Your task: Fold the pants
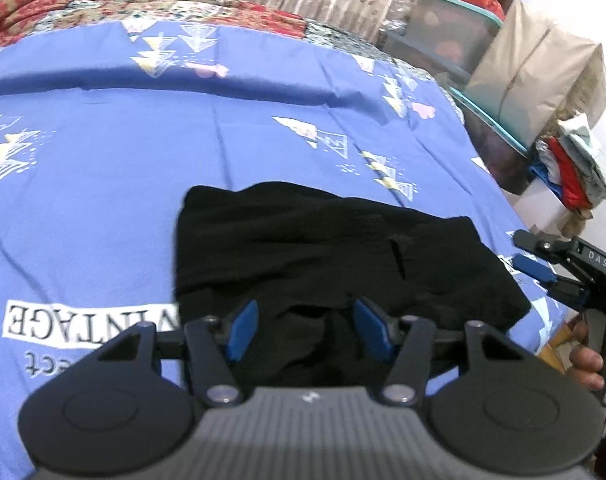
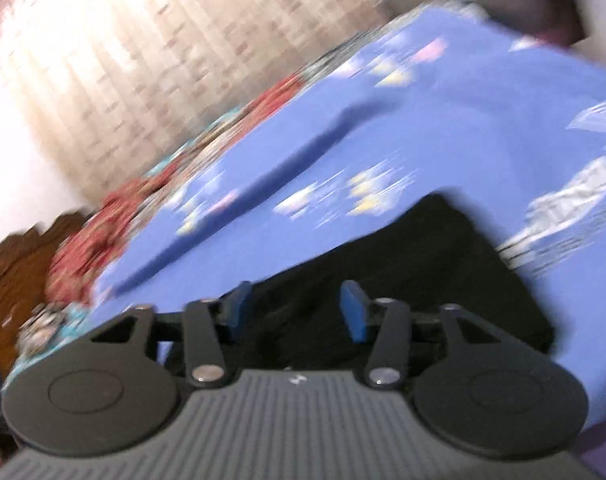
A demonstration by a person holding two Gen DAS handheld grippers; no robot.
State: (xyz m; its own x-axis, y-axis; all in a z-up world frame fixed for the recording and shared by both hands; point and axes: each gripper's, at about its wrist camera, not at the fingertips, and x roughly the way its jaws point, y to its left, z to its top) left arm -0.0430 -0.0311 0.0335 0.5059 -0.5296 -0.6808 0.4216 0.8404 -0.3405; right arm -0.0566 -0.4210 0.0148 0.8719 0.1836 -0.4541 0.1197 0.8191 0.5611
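The black pants (image 1: 335,264) lie folded on the blue bedsheet (image 1: 103,160), just ahead of the left gripper (image 1: 306,330), whose jaws are released and empty. The right gripper (image 2: 295,310), also released, hangs off the pants' right edge, farther away.

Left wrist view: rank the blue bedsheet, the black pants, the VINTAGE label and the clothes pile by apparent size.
1. blue bedsheet
2. black pants
3. VINTAGE label
4. clothes pile, though it lies farther away, so its true size is unsure.

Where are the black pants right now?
In the left wrist view, the black pants lie folded on the blue bedsheet, near its right edge, just ahead of both tongs.
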